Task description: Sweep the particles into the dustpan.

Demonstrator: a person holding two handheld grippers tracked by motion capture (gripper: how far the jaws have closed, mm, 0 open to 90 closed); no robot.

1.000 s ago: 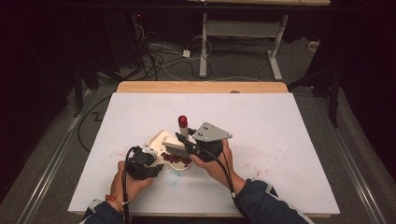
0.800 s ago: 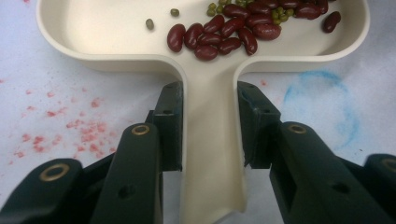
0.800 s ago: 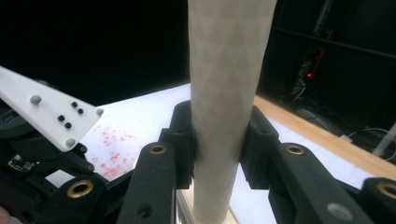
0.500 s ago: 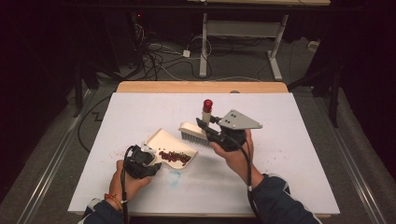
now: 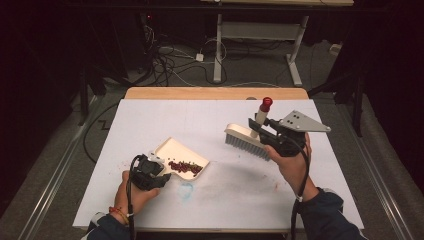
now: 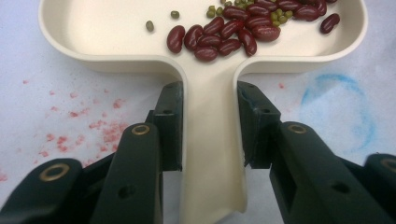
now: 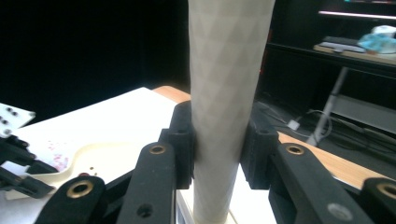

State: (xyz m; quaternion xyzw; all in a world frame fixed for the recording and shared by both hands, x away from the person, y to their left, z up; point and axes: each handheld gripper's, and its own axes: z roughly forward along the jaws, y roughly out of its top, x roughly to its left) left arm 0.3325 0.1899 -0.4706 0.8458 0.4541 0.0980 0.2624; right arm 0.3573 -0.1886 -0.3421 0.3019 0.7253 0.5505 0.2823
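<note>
Bench (image 5: 220,115): white-topped table with a bare wooden strip along its far edge; faint red specks and a smudged blue ring mark the surface toward the near edge.

Cream plastic dustpan (image 5: 175,152): shallow tray with raised rim and a flat handle, lying on the bench left of centre, toward the near edge. Its handle (image 6: 212,140) runs back between the two black jaws of the left gripper (image 5: 146,173), whose pads are clenched against both sides of it. The left hand (image 5: 131,192) holds that gripper at the near-left part of the bench.

Contents of dustpan: a small heap of dark red kidney beans (image 6: 224,35) gathered in the half of the tray nearest the handle, with a few small green mung beans (image 6: 219,9) among and beside them; two green beans lie apart toward the tray's left in the left gripper view.

Cream hand brush with grey bristles (image 5: 245,140): held above the right half of the bench, well apart from the dustpan, bristles facing down and toward the near edge. Its pale, faceted cone-shaped handle (image 7: 229,93) stands upright and ends in a red cap (image 5: 266,103).

Right gripper (image 5: 272,135): black, with a grey three-cornered plate on top, clamped on the brush handle from both sides, partway up its length. The right hand (image 5: 295,162) carries it over the right part of the bench, a dark sleeve at the near edge.

Whether the bristles touch the bench cannot be told.
</note>
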